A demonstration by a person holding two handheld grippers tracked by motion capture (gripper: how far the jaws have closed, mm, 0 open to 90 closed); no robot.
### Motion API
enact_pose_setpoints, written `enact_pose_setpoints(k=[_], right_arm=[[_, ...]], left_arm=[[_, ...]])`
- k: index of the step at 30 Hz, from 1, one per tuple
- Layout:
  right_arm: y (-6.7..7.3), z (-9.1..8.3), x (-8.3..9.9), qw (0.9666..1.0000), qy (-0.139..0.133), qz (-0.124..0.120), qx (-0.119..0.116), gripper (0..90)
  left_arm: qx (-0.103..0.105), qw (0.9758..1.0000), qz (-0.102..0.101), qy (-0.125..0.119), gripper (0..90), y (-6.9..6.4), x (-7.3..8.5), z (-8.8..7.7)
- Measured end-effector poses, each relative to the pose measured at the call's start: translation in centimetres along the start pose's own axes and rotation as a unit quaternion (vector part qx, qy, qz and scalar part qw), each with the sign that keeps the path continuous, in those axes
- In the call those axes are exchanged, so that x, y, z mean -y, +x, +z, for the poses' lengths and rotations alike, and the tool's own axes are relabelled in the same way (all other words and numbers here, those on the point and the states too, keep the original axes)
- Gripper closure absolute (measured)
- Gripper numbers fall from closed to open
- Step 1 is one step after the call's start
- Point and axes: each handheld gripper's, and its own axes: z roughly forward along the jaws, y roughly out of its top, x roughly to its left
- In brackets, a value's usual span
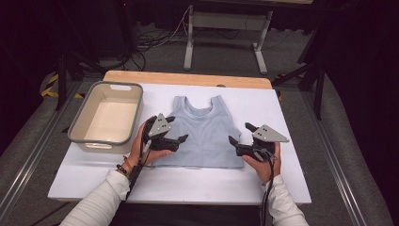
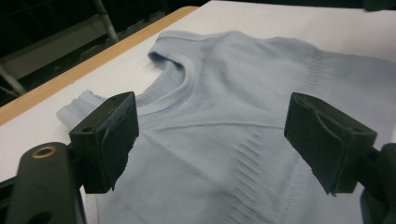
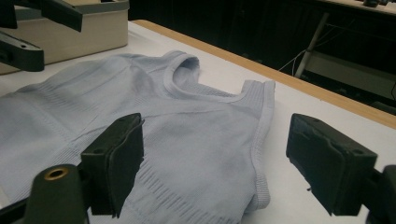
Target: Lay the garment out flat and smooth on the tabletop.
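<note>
Both gaping, gripping nothing: left gripper (image 1: 175, 129) and right gripper (image 1: 239, 133) flanking flat blue tank top (image 1: 203, 129) on white board (image 1: 291, 117)

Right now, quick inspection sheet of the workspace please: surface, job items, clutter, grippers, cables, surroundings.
Surface: white board on a wooden table.
Job's things: light blue tank top lying flat, neck away from the person.
Clutter: grey bin at left, nothing inside.
Grippers: left gripper open at the top's left edge; right gripper open at its right edge; nothing between the jaws.
Cables: one trails from each gripper; more cables on the floor beyond.
Surroundings: dark curtains, table frame behind.
</note>
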Motion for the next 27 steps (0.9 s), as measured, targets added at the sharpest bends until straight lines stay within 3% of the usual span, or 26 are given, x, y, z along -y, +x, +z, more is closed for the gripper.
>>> enact_pose_setpoints(k=[13,17,27], right_arm=[[1.4,-0.3,0.1,0.9993,0.004,-0.034,-0.012,19.5],[1.9,-0.6,0.0,0.9991,-0.006,-0.04,-0.014,19.1],[3.0,-1.3,-0.2,0.9979,-0.014,-0.061,-0.016,18.7]], left_arm=[[0.019,0.9997,0.015,-0.003,15.5,-0.6,1.2,-2.8],[0.04,0.999,0.02,-0.009,14.5,-1.0,1.6,-3.7],[0.045,0.9986,0.023,-0.013,11.7,-1.6,2.7,-5.6]])
